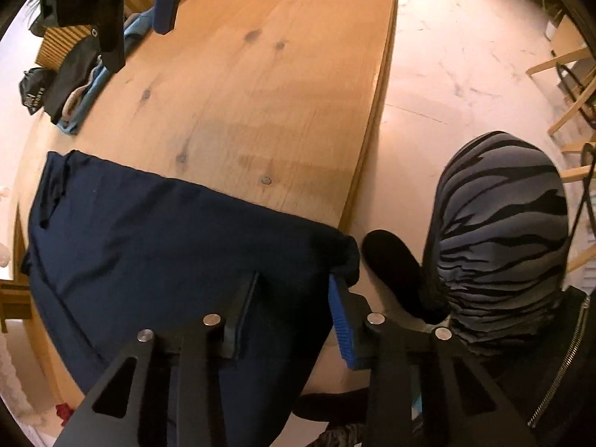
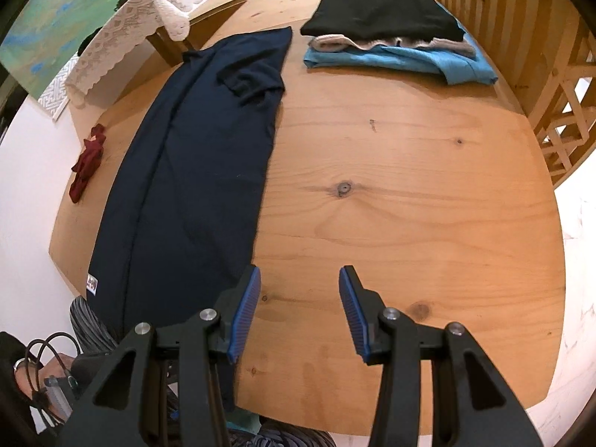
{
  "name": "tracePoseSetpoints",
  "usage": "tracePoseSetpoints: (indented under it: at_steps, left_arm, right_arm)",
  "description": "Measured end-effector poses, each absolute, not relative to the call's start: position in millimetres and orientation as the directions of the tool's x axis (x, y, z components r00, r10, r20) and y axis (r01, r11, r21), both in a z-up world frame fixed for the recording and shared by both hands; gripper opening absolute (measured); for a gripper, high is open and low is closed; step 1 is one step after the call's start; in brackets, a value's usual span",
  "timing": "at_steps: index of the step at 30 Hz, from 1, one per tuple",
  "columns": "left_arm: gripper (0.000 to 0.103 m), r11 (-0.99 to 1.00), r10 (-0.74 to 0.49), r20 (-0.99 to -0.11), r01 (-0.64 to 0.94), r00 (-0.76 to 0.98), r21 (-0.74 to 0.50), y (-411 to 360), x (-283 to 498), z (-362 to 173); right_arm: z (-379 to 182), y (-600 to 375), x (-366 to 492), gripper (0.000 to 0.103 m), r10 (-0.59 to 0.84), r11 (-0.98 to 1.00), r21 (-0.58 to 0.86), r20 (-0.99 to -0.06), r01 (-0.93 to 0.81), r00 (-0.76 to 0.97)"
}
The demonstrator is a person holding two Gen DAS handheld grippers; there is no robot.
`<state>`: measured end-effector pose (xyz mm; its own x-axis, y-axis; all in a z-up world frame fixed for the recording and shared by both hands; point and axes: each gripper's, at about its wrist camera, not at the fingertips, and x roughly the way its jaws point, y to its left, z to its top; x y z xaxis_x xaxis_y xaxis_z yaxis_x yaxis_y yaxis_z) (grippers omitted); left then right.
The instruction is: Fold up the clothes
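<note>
A navy garment (image 2: 193,156) lies in a long folded strip along the left of the round wooden table (image 2: 409,205), its near end hanging over the edge. My left gripper (image 1: 294,279) points down at that end of the navy garment (image 1: 149,231). The cloth's edge runs between the fingers and a bunched corner sits at the blue right pad (image 1: 341,320). A wide gap shows between the pads, so it is open. My right gripper (image 2: 298,272) is open over bare wood, its left finger just beside the garment's right edge.
A stack of folded clothes (image 2: 391,18), black over beige over light blue, sits at the far side. A dark red cloth (image 2: 87,164) lies by the left rim. The person's striped trouser leg (image 1: 499,231) stands at the table's edge. Wooden chairs (image 1: 570,85) stand further off.
</note>
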<state>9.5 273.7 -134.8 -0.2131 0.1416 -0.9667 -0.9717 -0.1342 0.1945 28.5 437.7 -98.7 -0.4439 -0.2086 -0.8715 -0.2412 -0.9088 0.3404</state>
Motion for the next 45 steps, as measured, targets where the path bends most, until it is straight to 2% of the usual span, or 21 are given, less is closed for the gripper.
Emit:
tracePoseSetpoints:
  at_steps: [3, 5, 8, 18, 22, 26, 35, 39, 45]
  left_arm:
    - [0.020, -0.124, 0.171, -0.968, -0.979, -0.182, 0.162, 270, 9, -131]
    - [0.002, -0.119, 0.201, -0.969, -0.985, -0.146, 0.124, 267, 10, -127]
    - [0.002, -0.113, 0.237, -0.963, -0.988, -0.129, 0.104, 262, 7, -126]
    - [0.002, -0.272, 0.441, -0.897, -0.956, -0.020, -0.112, 215, -29, -94]
    - [0.002, -0.298, 0.547, -0.837, -0.936, -0.008, -0.186, 194, -47, -72]
    - [0.002, -0.323, 0.640, -0.769, -0.905, 0.008, -0.278, 163, -60, -54]
    - [0.002, -0.396, 0.724, -0.689, -0.844, -0.045, -0.362, 113, -110, -40]
    - [0.002, -0.392, 0.743, -0.668, -0.837, -0.044, -0.381, 103, -115, -38]
    - [0.002, -0.360, 0.760, -0.649, -0.845, -0.019, -0.396, 97, -104, -35]
  right_arm:
    - [-100, 439, 23, 0.044, -0.205, -0.910, 0.335, -0.875, -0.245, -0.438]
    - [-101, 440, 20, 0.044, -0.204, -0.909, 0.334, -0.877, -0.249, -0.434]
    - [-103, 440, 16, 0.044, -0.204, -0.905, 0.337, -0.879, -0.260, -0.430]
    - [-86, 443, -16, 0.044, -0.200, -0.913, 0.333, -0.868, -0.235, -0.455]
    - [-65, 450, -68, 0.044, -0.200, -0.913, 0.343, -0.847, -0.219, -0.492]
    - [-55, 457, -146, 0.049, -0.213, -0.912, 0.359, -0.828, -0.197, -0.519]
    - [-109, 470, -314, 0.049, -0.180, -0.919, 0.309, -0.881, -0.245, -0.437]
    - [-126, 472, -349, 0.049, -0.216, -0.903, 0.351, -0.869, -0.248, -0.444]
    - [-143, 469, -373, 0.049, -0.169, -0.922, 0.283, -0.909, -0.266, -0.380]
